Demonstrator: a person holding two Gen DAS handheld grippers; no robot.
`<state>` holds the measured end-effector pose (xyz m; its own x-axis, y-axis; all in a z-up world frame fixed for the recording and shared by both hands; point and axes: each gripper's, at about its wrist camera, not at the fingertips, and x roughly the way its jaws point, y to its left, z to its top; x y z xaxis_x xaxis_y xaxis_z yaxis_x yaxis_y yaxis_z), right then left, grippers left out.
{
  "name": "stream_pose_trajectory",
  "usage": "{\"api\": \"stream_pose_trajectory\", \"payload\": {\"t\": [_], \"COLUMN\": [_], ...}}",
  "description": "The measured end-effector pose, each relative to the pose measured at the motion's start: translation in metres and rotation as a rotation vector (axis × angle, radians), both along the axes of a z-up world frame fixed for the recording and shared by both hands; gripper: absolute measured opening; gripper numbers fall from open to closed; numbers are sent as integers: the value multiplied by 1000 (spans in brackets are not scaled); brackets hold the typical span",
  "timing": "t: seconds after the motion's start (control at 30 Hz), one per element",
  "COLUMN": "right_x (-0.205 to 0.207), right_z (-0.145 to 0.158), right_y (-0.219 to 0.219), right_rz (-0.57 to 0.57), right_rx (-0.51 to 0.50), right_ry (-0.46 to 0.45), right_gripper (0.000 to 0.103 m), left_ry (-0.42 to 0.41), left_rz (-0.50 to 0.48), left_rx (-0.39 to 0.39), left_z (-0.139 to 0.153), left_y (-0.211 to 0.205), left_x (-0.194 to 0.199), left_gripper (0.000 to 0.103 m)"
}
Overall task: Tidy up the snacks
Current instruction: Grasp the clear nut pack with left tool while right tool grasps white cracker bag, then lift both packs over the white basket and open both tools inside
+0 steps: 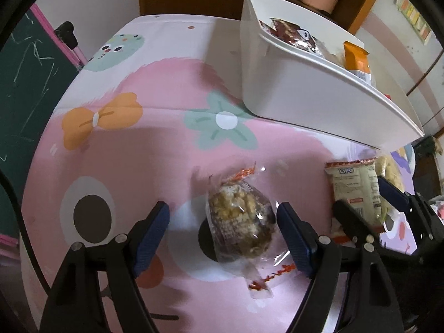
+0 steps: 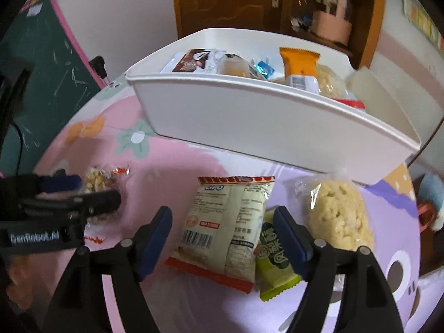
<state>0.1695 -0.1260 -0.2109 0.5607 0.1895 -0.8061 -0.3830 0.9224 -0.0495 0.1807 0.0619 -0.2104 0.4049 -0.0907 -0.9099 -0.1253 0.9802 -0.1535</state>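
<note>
Pink cartoon tablecloth [image 1: 155, 149] covers the table here, with a dark wooden door and a green chalkboard behind it.

Main thing right now is the clear-wrapped brown puffed-grain ball [image 1: 240, 220], lying on the cloth toward the near edge. The left gripper [image 1: 223, 237] has its blue pads spread on either side of it, not touching the wrapper as far as I can see. My guess is it weighs next to nothing, and that crinkly film is slippery and will slide if pinched at the twisted ends. The cake inside looks crumbly, so I'd close gently across the fat middle.

Just beside it, toward the right edge, sits the cream biscuit packet with a red serrated border [image 2: 222, 227]. The right gripper [image 2: 222, 238] is open too, pads straddling that packet without pressing on it. It's a flat, puffy pouch, light and soft, probably fragile biscuits inside, so take it across the width and go easy.

A lime-green sachet [image 2: 273, 260] is tucked partly under the packet's right side, touching the right pad or very close to it. I can't tell which. Next over is a pale yellow puffed-rice cake in clear film [image 2: 337, 216].

Further back, the white plastic bin [image 2: 249, 122] stands toward the far edge, already holding several snacks, including an orange packet [image 2: 298, 61]. Presumably the loose ones go in there.
</note>
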Motion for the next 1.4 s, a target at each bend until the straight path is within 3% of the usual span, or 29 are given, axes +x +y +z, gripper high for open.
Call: {"api": "stream_pose_trajectory", "payload": {"t": [0.07,0.17,0.23,0.3,0.33,0.47,0.7,0.87,1.1,1.4], "right_x": [-4,-9,-11,-12,-12,-9,-13,-26,-49,-42], "right_z": [-5,-11,-11,-10,-10,-7,20,58,131,226], "right_y": [8,18,20,20,21,18,-7,-28,-50,-62], "right_rz": [28,50,59,61,66,50,6,-31,-70,-96], "right_rx": [-60,-141,-149,-162,-159,-114,125,210,270,241], "right_ry": [-34,-69,-83,-89,-89,-55,25,-20,-168,-356], "right_gripper": [76,76,67,60,49,48,48,48,48,48], "left_ry": [-1,-13,-21,-22,-23,-22,-47,-124,-272,-458], "left_rz": [-3,-8,-13,-16,-15,-11,-24,-59,-130,-249], "left_rx": [15,47,51,43,41,44,37,29,17,74], "left_z": [0,1,2,3,3,4,19,55,134,245], "left_y": [-2,-3,-3,-2,-1,0,-2,-11,-30,-64], "left_x": [0,-1,-2,-4,-4,-9,-20,-32,-51,-29], "left_gripper": [78,63,51,50,50,48,48,48,48,48]}}
